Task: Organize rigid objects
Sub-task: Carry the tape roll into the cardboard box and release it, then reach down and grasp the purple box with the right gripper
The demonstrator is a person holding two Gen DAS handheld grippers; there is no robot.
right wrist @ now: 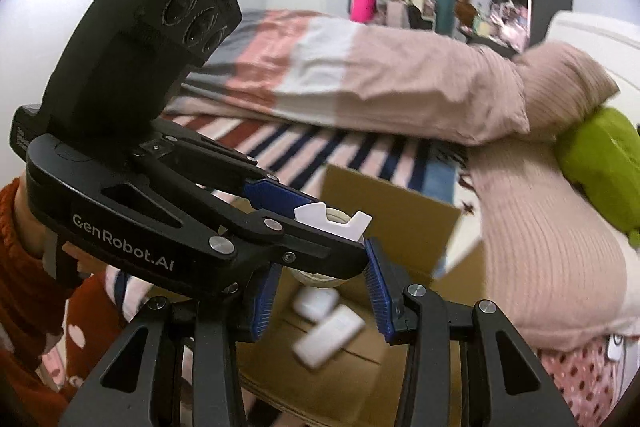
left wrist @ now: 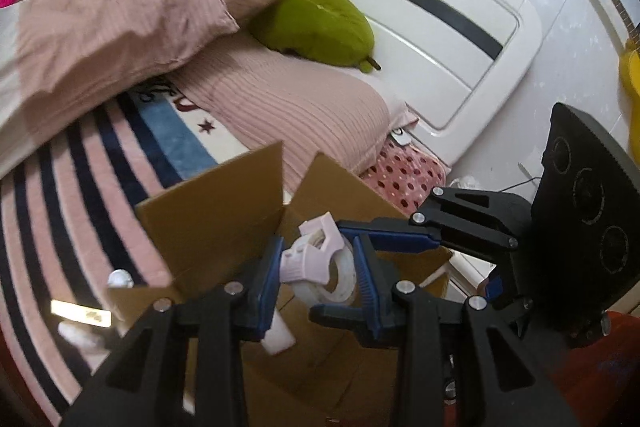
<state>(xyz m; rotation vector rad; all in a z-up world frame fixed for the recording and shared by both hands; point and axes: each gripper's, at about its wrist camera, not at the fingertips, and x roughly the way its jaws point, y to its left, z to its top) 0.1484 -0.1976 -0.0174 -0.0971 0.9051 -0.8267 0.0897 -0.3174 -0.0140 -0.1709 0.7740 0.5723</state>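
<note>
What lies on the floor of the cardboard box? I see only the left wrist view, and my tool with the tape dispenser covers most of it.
Observer: The right wrist view shows white, flat, rectangular items lying on the floor of the cardboard box. They are blurred, so I cannot name them.
Operator: Is the right tool closed on the tape dispenser too?
Observer: No. The right tool is open, and its pads stand apart with a gap on each side of the tape roll. Only the left tool grips the tape dispenser.
</note>
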